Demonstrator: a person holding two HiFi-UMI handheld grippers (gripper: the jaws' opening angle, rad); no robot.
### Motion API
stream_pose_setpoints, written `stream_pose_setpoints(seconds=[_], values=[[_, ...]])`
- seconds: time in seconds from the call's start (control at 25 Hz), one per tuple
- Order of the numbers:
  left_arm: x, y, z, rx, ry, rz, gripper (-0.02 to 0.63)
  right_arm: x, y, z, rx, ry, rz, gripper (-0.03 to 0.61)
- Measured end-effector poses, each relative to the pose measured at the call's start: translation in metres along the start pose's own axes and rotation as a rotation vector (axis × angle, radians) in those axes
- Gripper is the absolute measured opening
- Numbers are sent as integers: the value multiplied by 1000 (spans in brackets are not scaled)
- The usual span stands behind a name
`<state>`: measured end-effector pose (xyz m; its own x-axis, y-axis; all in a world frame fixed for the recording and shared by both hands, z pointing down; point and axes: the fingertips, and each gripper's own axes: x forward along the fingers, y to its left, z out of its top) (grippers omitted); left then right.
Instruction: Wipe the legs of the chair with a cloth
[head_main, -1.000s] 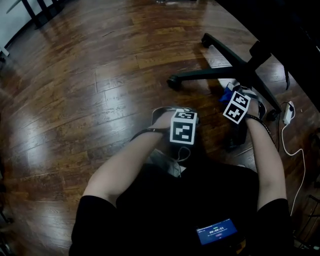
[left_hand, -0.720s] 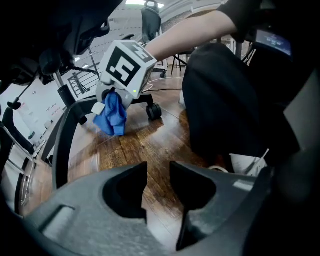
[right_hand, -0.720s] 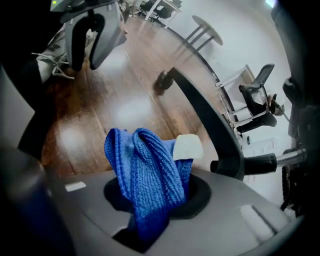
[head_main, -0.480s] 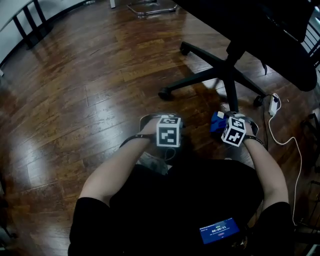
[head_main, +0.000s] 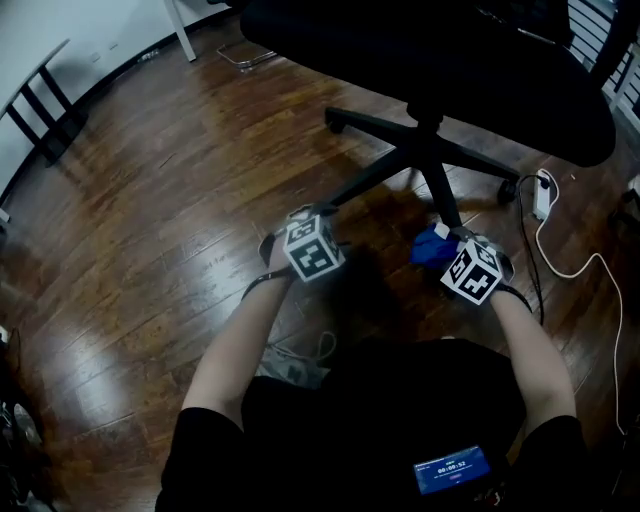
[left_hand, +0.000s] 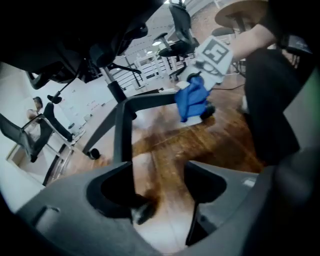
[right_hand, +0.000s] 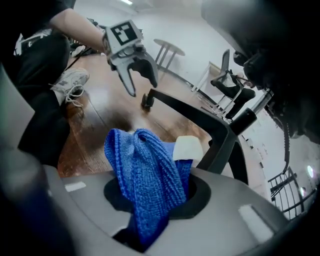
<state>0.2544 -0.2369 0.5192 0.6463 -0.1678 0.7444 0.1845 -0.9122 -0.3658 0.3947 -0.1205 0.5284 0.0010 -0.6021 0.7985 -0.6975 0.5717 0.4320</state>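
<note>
A black office chair (head_main: 430, 60) stands on a star base (head_main: 428, 150) with several legs. My left gripper (head_main: 318, 215) hangs over the caster end of the near-left leg (head_main: 370, 180). Its jaws have just been opening and stand open (left_hand: 159, 170), with the floor and a dark caster (left_hand: 142, 210) showing in the gap; the leg (left_hand: 122, 135) runs beside the left jaw. My right gripper (head_main: 445, 250) is shut on a bunched blue cloth (right_hand: 145, 165) just beside the near leg (head_main: 447, 205). From the left gripper view the cloth (left_hand: 192, 100) hangs in front of that leg.
A white power strip (head_main: 543, 195) and its cable (head_main: 580, 270) lie on the wood floor right of the base. A white shoe (head_main: 290, 365) is under my left arm. A black rack (head_main: 45, 120) stands far left; more chairs (left_hand: 177, 30) stand behind.
The view has tipped up, so the seat now shows. My left gripper has reached out toward the leg's caster end. The right gripper, still holding the cloth, has drawn back a little.
</note>
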Motion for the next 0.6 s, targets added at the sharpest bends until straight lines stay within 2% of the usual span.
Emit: stream_pose_setpoints(seconds=[0.12, 0.24, 0.32, 0.4, 0.48, 0.6], values=[[25, 52, 1, -37, 30, 103, 325, 2, 7, 3, -21, -8, 9, 104], [50, 80, -13, -50, 89, 144, 325, 2, 12, 4, -45, 2, 18, 104], [65, 85, -26, -78, 131, 117, 324, 0, 12, 5, -22, -12, 30, 104], [77, 78, -37, -108, 167, 45, 319, -2, 9, 7, 4, -32, 34, 103], [82, 72, -42, -131, 175, 12, 90, -2, 7, 9, 8, -46, 25, 101], [81, 71, -41, -145, 157, 31, 81, -4, 6, 9, 9, -59, 1, 101]])
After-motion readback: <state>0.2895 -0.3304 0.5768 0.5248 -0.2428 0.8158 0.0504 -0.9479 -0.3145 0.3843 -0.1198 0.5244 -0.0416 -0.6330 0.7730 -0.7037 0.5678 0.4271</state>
